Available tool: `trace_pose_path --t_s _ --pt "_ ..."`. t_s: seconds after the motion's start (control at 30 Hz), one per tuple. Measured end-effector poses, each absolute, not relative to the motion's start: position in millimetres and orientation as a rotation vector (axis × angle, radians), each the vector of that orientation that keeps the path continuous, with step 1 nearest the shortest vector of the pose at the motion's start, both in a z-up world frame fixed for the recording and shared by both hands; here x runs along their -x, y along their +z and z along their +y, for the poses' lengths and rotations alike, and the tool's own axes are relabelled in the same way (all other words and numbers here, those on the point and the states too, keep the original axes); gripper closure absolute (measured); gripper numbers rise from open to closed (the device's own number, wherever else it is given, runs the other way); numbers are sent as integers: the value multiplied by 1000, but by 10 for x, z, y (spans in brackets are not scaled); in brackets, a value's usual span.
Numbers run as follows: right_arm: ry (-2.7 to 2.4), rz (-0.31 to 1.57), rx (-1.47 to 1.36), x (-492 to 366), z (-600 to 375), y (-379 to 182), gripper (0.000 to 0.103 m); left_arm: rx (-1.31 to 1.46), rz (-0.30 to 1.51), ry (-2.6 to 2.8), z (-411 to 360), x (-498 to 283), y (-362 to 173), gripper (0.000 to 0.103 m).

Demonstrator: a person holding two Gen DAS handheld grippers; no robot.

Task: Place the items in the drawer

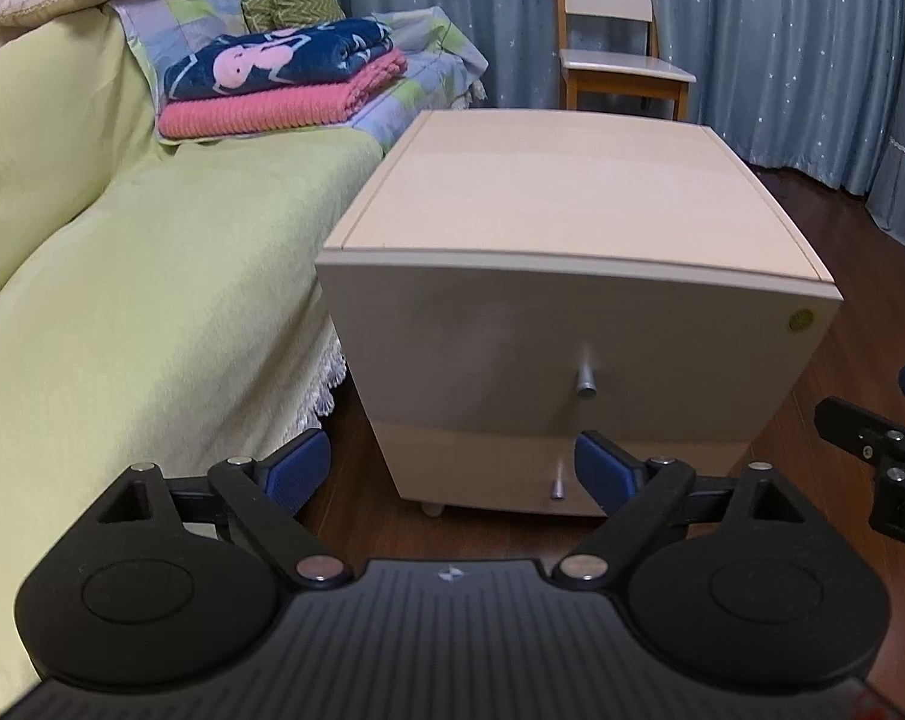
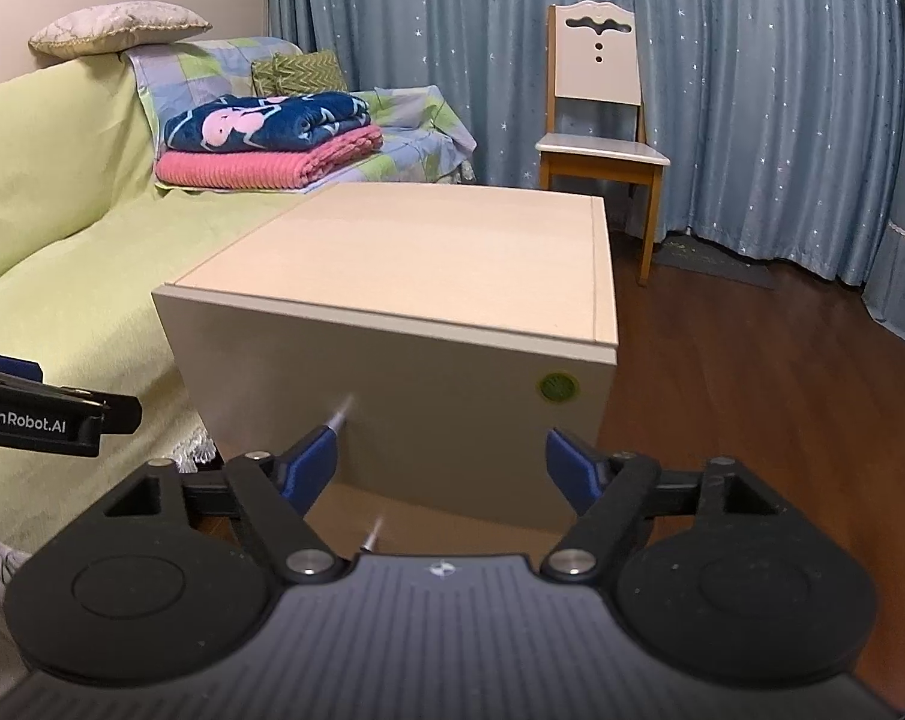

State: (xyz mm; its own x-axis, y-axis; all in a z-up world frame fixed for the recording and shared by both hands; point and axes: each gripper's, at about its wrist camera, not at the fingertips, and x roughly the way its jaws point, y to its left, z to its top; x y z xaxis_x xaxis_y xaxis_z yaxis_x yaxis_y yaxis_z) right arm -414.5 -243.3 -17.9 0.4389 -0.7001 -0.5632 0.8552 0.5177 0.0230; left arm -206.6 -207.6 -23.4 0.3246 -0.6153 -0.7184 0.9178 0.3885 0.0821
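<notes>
Left hand-held gripper: matte black ribbed body, two round black discs flanking it, black linkage arms with silver pivot pins, blue ribbed fingertips. Small white cross mark at the body's centre. Right hand-held gripper: same build, blue fingertips. White "GenRobot.AI" lettering on the left unit's side, seen from the right wrist view.

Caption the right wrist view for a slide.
Right gripper, jaws open, faces the closed bedside cabinet near its upper drawer knob.
</notes>
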Motion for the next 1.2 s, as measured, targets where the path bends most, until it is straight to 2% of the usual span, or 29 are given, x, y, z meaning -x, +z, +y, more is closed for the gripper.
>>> trace_pose_path --t_s 0.5,0.77,1.2 --pt "-980 573 -364 4448 -2249 -240 14 -581 698 -1068 -1942 2265 -329 13" --pt "-970 576 -369 4495 -2184 -258 12 -591 699 -1061 -1886 2324 -359 13" --pt "-958 589 -388 4552 -2093 -291 1 -600 707 -1055 -1816 2385 -353 11"
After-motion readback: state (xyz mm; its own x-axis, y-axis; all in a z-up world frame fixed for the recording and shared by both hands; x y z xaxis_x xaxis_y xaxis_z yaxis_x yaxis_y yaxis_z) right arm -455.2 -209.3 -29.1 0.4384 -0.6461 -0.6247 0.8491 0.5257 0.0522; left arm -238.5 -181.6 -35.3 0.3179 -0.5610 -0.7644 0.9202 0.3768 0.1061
